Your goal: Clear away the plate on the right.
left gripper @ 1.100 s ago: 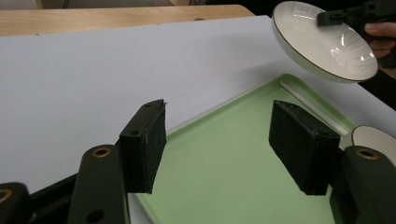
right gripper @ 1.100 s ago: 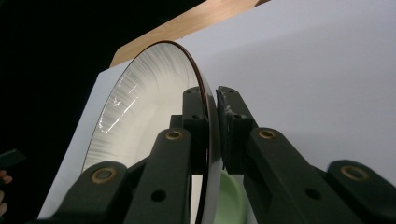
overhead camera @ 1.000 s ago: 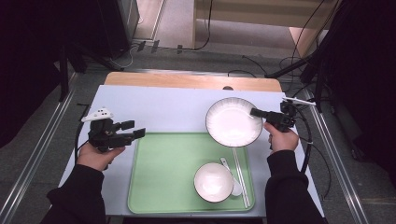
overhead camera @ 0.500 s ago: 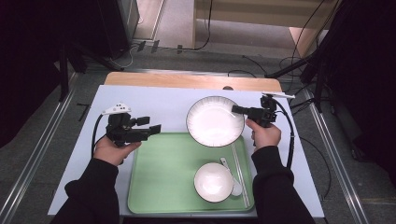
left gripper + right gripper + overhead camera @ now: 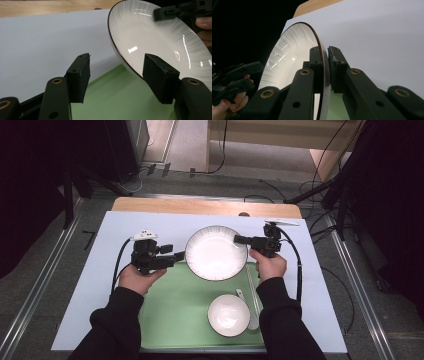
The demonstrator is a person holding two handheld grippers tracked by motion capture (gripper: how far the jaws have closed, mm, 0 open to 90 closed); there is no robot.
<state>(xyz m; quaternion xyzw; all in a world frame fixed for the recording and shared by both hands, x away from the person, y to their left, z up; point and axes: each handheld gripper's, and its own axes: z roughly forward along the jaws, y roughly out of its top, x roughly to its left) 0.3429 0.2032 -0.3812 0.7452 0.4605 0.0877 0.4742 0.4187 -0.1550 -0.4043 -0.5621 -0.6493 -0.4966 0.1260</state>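
The right gripper [image 5: 239, 239] is clamped on the rim of the plate [image 5: 216, 253]; in the right gripper view one jaw lies on the white inner face and the other on the underside, with the dark edge running between them [image 5: 325, 75]. The plate hangs tilted above the far edge of the tray [image 5: 175, 310], partly over the white sheet [image 5: 115, 227]. The left gripper [image 5: 180, 256] sits just at the plate's opposite rim with its jaws apart; they have just been closing a little, and in the left gripper view the rim [image 5: 117, 53] stands close by the right-hand jaw, while bare sheet and green tray show in the gap between the jaws. On the tray, nearer the person, a bowl [image 5: 229, 315] stands with a spoon [image 5: 248, 309] beside it, well below the plate. The tray's left half is bare green. The sheet is open on the left and far side, up to the wooden table edge [image 5: 200, 206].
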